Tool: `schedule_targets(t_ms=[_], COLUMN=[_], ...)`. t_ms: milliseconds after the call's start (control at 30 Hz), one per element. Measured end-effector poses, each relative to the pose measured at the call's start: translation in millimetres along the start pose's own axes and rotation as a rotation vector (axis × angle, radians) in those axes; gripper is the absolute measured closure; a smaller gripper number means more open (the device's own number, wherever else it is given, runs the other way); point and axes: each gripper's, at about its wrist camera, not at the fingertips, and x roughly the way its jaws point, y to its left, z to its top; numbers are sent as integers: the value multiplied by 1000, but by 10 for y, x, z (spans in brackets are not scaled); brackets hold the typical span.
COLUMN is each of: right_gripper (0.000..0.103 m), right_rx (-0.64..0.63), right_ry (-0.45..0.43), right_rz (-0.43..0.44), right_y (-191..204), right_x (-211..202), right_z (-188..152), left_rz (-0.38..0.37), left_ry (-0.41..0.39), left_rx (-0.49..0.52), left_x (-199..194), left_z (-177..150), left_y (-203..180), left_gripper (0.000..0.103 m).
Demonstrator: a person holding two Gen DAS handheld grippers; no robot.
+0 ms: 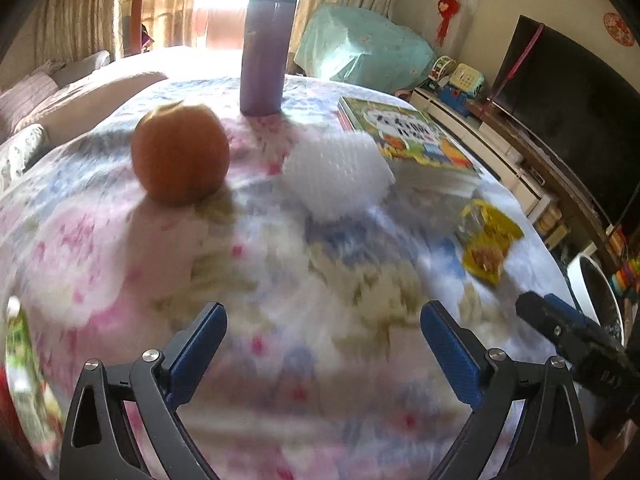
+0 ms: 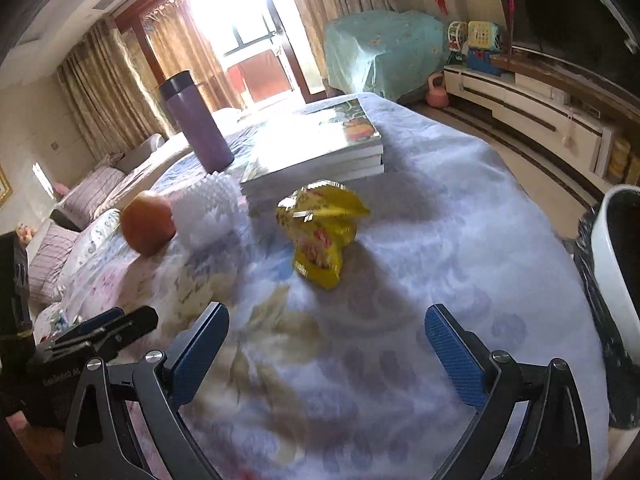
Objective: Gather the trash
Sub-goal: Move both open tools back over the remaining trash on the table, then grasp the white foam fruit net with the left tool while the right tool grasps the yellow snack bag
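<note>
Your left gripper (image 1: 323, 322) and right gripper (image 2: 326, 322): both spread wide, empty, hovering over desk (image 2: 460, 240). Yellow wrapper (image 2: 320, 232) lies ahead of right; bin (image 2: 616, 264) waits at desk edge for drops.

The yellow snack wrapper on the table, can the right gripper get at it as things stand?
Probably yes: the right gripper is open and empty, and only bare tablecloth lies between it and the yellow snack wrapper.

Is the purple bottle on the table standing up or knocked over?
Upright: the purple bottle stands on its base on the flowered cloth, lid on top.
</note>
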Motion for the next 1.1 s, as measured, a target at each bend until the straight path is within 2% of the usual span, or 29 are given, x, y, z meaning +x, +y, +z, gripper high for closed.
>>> schedule_targets(t_ms=[133,267,400,500,567,633,667,733,867,1100], right_gripper=[8,20,33,50,69,81,86,87,90,90], right_rx=[5,20,42,42,40,42,44,46,44,44], right_ry=[-11,-6,-3,-2,9,4,-3,-13,-16,-29], right_rz=[-39,-39,-42,-53,-65,-72,-73,-71,-81,-73], right_y=[-4,-16,-9,7,23,21,16,3,13,14], right_x=[119,256,376,432,470,467,453,434,450,419], right_z=[85,161,233,259,252,241,239,242,251,245], left_rz=[-1,-15,-69,-103,-136,-176,-206,-243,-277,-241], left_ry=[-2,3,-5,-1,12,45,44,31,17,20], left_rx=[9,4,-17,-2,-3,-24,-35,-45,-9,69], left_x=[260,502,723,880,991,1103,1134,1151,1152,1139], left_z=[218,394,517,551,567,588,606,617,603,558], left_y=[25,54,101,118,147,205,242,297,290,140], left_gripper=[6,7,10,30,47,76,77,86,87,88])
